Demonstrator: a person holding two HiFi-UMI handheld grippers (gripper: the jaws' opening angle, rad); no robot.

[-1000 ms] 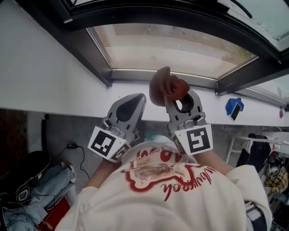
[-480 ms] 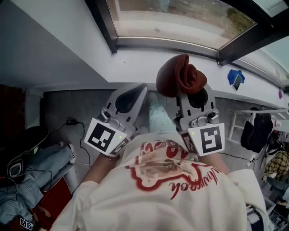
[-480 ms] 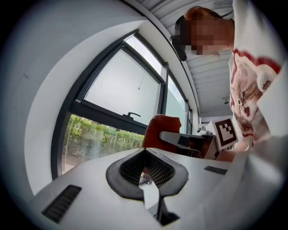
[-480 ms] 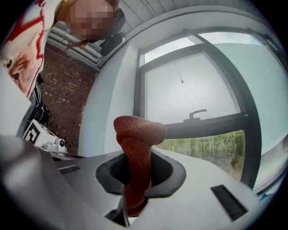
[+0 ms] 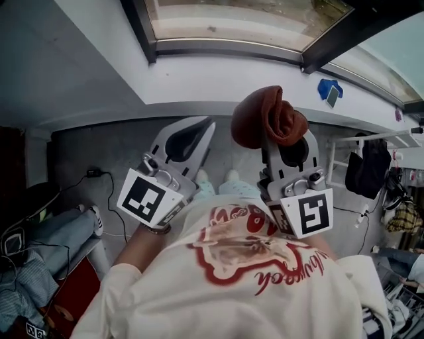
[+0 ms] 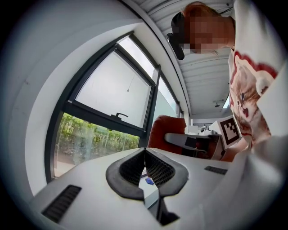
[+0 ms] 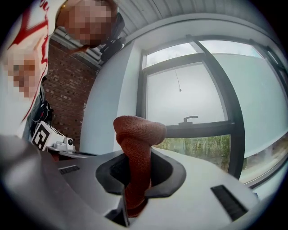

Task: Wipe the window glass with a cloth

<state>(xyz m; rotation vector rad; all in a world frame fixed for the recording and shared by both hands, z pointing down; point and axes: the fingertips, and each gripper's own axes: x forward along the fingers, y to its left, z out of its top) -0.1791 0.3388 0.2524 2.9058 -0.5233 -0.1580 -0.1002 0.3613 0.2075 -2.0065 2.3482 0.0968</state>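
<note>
Grey floor and a white window ledge [image 5: 218, 83] filled the head view, with the clear window glass [image 5: 225, 16] in its dark metal frame [image 5: 142, 33] along the top edge. I saw both tools held side by side in front of the person's chest. The left tongs [image 5: 202, 127] pointed toward the ledge. The right tongs [image 5: 273, 142] carried a rust-brown woven cloth [image 5: 268, 118] bunched into a ball over their tips. That cloth hung apart from the pane, over the edge of the ledge.

Through the left gripper view, the left tongs were pressed together at their tips with nothing between them. Beyond them stood the pane, a dark window handle [image 6: 119, 116] on the crossbar, and green foliage [image 6: 94, 139] outside.

Through the right gripper view, the right tongs were pinching the cloth. Its lower end ran down between the pads and its folded top rose above them. The glass lay ahead, not touched.

I judged the step in hand to be bringing the cloth up to the glass, with no wiping contact made. The next move called for reaching the right tongs forward until the bunched cloth, not the hard tips, pressed on the pane. After that it called for sweeping across while holding the pinch firm and steering round the handle.
</note>
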